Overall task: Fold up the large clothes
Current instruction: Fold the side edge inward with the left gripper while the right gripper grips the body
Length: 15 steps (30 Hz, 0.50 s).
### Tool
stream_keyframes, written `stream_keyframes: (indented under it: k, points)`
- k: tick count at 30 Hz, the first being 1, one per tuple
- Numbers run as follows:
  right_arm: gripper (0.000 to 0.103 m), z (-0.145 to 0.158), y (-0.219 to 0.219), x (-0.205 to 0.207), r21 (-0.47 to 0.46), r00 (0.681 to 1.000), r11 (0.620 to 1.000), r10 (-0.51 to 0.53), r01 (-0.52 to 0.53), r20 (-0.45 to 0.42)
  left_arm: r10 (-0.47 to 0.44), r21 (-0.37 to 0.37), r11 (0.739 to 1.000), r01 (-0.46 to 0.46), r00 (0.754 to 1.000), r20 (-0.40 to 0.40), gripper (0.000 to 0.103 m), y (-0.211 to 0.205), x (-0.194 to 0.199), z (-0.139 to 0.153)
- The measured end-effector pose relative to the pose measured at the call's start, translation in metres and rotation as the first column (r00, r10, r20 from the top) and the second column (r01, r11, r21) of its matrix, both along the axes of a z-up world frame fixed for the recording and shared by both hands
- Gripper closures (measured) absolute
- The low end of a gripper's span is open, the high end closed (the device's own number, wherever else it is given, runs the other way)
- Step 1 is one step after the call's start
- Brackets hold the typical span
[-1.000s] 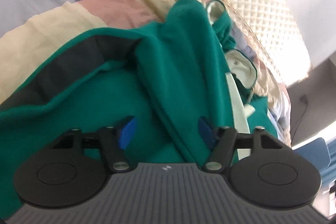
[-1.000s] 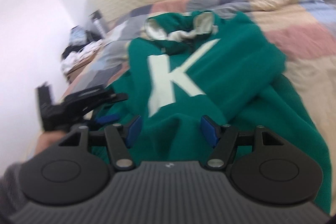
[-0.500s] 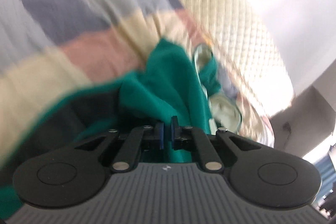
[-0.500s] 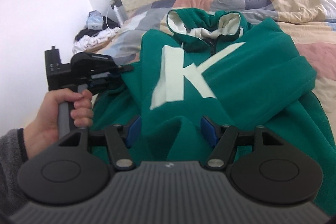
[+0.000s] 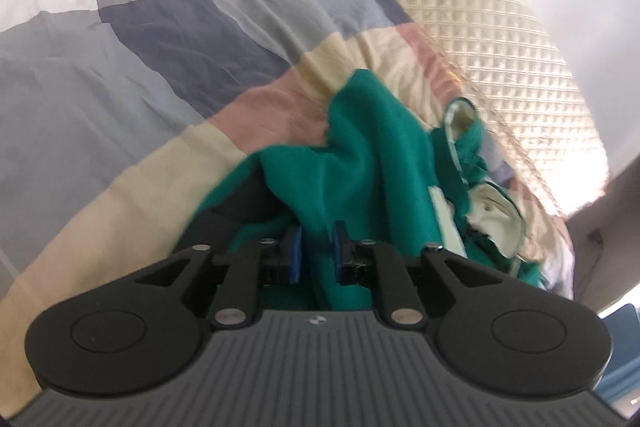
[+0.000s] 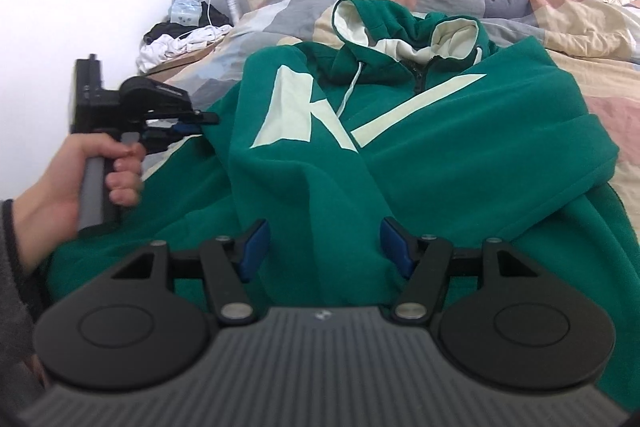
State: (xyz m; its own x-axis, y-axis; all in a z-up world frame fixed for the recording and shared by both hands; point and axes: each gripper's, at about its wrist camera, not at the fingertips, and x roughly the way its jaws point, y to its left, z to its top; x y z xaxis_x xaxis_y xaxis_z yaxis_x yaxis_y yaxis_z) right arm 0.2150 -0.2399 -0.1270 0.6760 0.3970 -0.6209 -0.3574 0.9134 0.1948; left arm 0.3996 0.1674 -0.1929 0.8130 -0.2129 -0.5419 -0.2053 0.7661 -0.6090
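Left wrist view: left gripper (image 5: 316,254) jaws just eased apart slightly, clamped on green hoodie (image 6: 420,155) fold — hoodie on bed (image 5: 120,75). Right gripper (image 6: 324,247) apart, fabric between, unpinched. Next, likely: carry fold toward 3 o'clock.

Left gripper (image 5: 316,255) apparently pinches the green hoodie (image 5: 360,163).

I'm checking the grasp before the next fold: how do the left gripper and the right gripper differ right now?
The left gripper has its jaws close together with a fold of the green hoodie between the pads; they have just been opening slightly. The right gripper stands wide open, its pads clear of the cloth. The left works at the hoodie's edge; the right hovers over its middle. Both have blue pads.
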Motion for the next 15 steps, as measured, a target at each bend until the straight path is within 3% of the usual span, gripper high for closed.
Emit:
stream_keyframes:
  k: [3,7,11,14,15]
  points:
    - [0.039,0.005,0.0,-0.005,-0.049,1.0,0.999,-0.002,0.003,0.019,-0.017,-0.061,0.998,0.016,1.0,-0.009,0.063,-0.002,-0.023,0.002]
    - [0.039,0.01,0.002,-0.015,-0.103,0.999,0.995,0.007,-0.002,0.051,-0.046,-0.127,0.991,0.042,0.999,-0.028,0.062,-0.014,-0.073,0.011]
    - [0.039,0.008,0.002,-0.017,-0.161,0.998,0.987,0.0,0.01,0.061,-0.096,-0.093,0.992,0.091,0.994,-0.058,0.062,-0.033,-0.102,0.02]
    - [0.039,0.0,-0.002,-0.012,-0.151,0.999,0.988,-0.03,0.034,0.03,-0.128,-0.068,0.99,0.125,0.991,-0.043,0.062,-0.047,-0.125,0.027]
    - [0.045,-0.001,-0.002,-0.011,-0.139,0.999,0.989,-0.041,0.045,0.032,-0.138,-0.057,0.989,0.136,0.99,-0.035,0.062,-0.051,-0.13,0.028]
